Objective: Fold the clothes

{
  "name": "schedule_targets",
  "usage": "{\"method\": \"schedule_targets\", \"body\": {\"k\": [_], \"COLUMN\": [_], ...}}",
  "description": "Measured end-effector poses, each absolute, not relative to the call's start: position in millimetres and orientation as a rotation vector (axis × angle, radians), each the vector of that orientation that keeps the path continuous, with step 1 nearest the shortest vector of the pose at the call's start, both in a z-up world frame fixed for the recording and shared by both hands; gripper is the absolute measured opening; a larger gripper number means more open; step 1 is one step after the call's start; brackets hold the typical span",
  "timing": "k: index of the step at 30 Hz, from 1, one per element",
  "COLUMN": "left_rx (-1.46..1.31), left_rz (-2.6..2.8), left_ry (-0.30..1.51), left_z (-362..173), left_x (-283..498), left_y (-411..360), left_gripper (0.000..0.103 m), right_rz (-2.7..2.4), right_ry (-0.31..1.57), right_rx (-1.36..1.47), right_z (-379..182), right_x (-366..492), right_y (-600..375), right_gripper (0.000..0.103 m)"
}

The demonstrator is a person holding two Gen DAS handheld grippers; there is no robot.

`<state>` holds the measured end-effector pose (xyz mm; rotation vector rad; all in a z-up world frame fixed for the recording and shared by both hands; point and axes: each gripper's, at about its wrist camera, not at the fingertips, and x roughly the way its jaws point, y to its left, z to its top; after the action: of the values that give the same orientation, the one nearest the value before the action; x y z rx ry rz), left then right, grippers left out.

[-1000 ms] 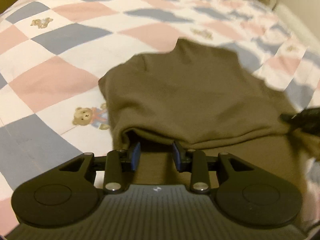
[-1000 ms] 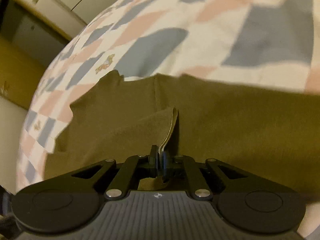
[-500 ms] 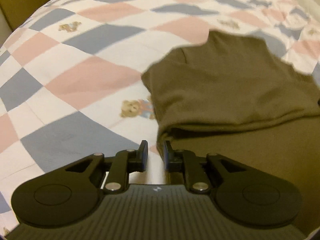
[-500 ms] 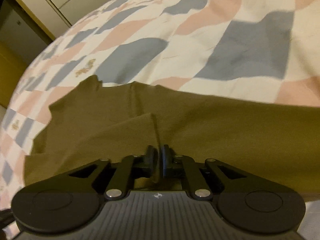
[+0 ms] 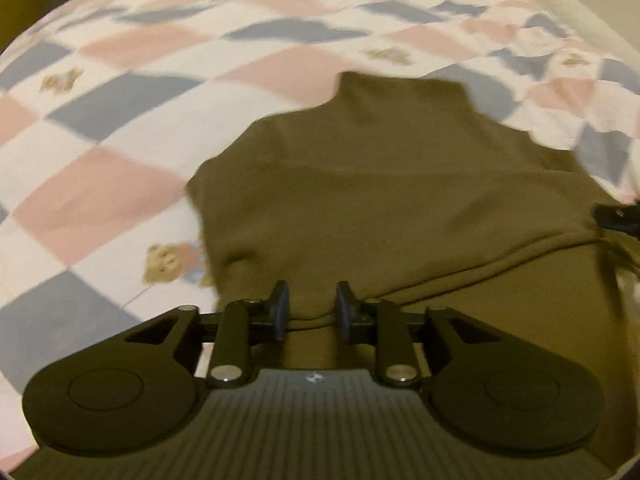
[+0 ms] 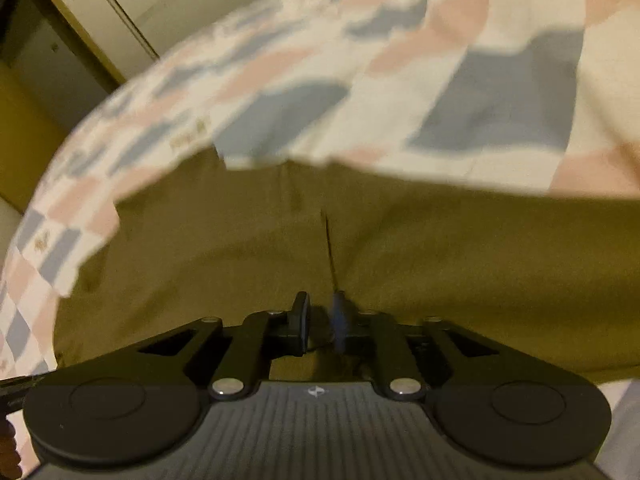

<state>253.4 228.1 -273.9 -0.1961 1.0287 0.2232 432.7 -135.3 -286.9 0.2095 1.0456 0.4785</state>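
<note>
An olive-brown garment (image 5: 372, 184) lies folded on the bed, its neck pointing away. My left gripper (image 5: 308, 310) sits at the garment's near folded edge. Its jaws are opening, and the fold lies between the pads without being pinched. In the right wrist view the same garment (image 6: 440, 260) fills the middle, with a thin crease running away from the fingers. My right gripper (image 6: 320, 316) hovers just over the cloth, its jaws opening with only flat fabric seen through the gap. The right gripper's tip (image 5: 616, 216) also shows at the far right of the left wrist view.
A quilt (image 5: 120, 100) of pink, blue and white checks with small teddy bears covers the bed on all sides of the garment. Pale cupboard doors (image 6: 140, 12) stand beyond the bed's far edge in the right wrist view.
The right gripper has let go of the cloth flap it pinched; the flap now lies flat. The left gripper narrowed, slid left off the garment, then came back to the fold with jaws apart.
</note>
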Motion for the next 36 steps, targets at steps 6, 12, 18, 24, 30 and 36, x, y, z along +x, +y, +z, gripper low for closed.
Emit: {"method": "schedule_targets", "body": {"k": [6, 12, 18, 24, 30, 36], "left_rx": [-0.197, -0.175, -0.111, -0.068, -0.055, -0.079], "left_rz": [0.151, -0.1, -0.219, -0.239, -0.218, -0.17], "left_ry": [1.039, 1.027, 1.054, 1.073, 1.076, 1.07], "left_z": [-261, -251, -263, -266, -260, -257], "left_x": [272, 304, 323, 336, 336, 335], "left_y": [191, 91, 14, -5, -6, 22], "left_gripper": [0.024, 0.026, 0.027, 0.027, 0.03, 0.03], "right_rz": [0.465, 0.256, -0.04, -0.233, -0.227, -0.21], "right_ry": [1.069, 1.033, 0.914, 0.728, 0.688, 0.752], "right_rx": [0.386, 0.509, 0.725, 1.076, 1.142, 0.949], "right_z": [-291, -280, -281, -303, -321, -301], "right_x": [435, 414, 378, 347, 366, 398], "right_y": [-167, -266, -397, -489, -490, -462], "right_gripper": [0.04, 0.041, 0.044, 0.048, 0.045, 0.009]}}
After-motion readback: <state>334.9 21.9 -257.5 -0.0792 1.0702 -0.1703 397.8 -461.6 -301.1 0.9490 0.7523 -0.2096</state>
